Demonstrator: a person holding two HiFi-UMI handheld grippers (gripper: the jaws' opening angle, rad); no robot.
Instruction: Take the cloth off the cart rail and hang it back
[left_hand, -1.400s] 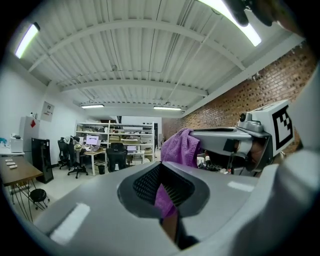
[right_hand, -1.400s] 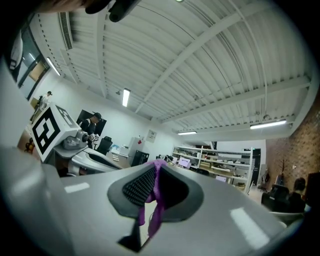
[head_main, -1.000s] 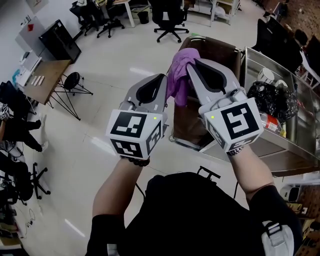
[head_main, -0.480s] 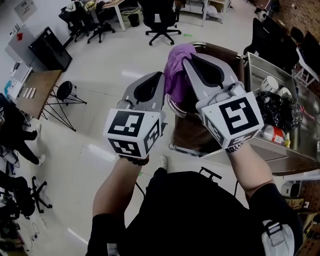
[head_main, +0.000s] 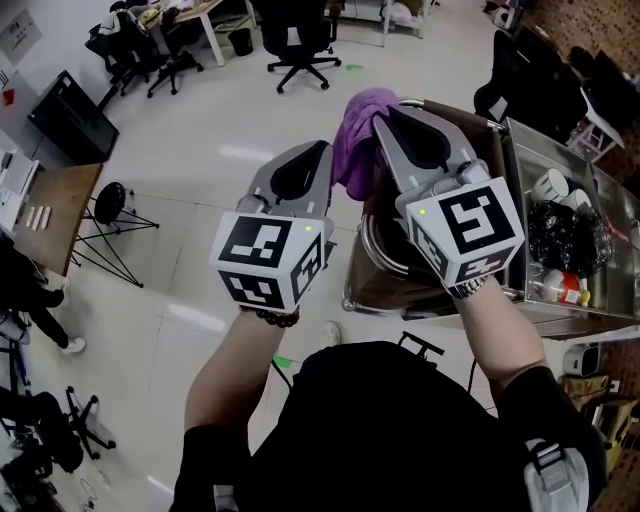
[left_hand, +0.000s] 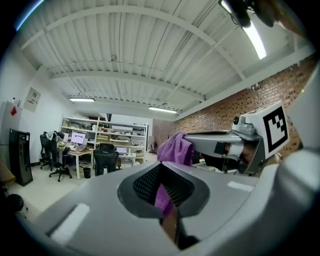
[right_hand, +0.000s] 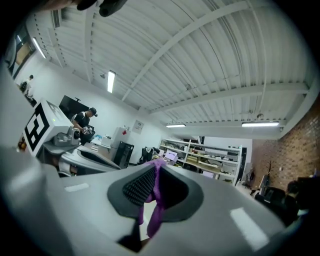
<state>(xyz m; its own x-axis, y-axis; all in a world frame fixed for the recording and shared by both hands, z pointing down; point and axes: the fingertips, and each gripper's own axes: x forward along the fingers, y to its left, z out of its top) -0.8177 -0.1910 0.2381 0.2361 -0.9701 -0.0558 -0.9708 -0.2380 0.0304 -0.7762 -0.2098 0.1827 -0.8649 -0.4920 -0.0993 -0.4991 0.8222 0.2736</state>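
open-plan office and lab workspace. indicators: wheeled office chairs (head_main: 297, 35) on a pale hard floor (head_main: 200, 110), wooden desk (head_main: 50, 215), storage shelving (left_hand: 107, 131), computer monitor (left_hand: 78, 138), brick wall (left_hand: 230, 105), ribbed ceiling (left_hand: 125, 45) with strip lights (left_hand: 162, 108), steel service cart (head_main: 545, 150).

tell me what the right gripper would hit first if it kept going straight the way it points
Nothing close, it seems. The right gripper, shut on the purple cloth, looks out over open floor toward the far shelving; the cart appears to lie below that line.
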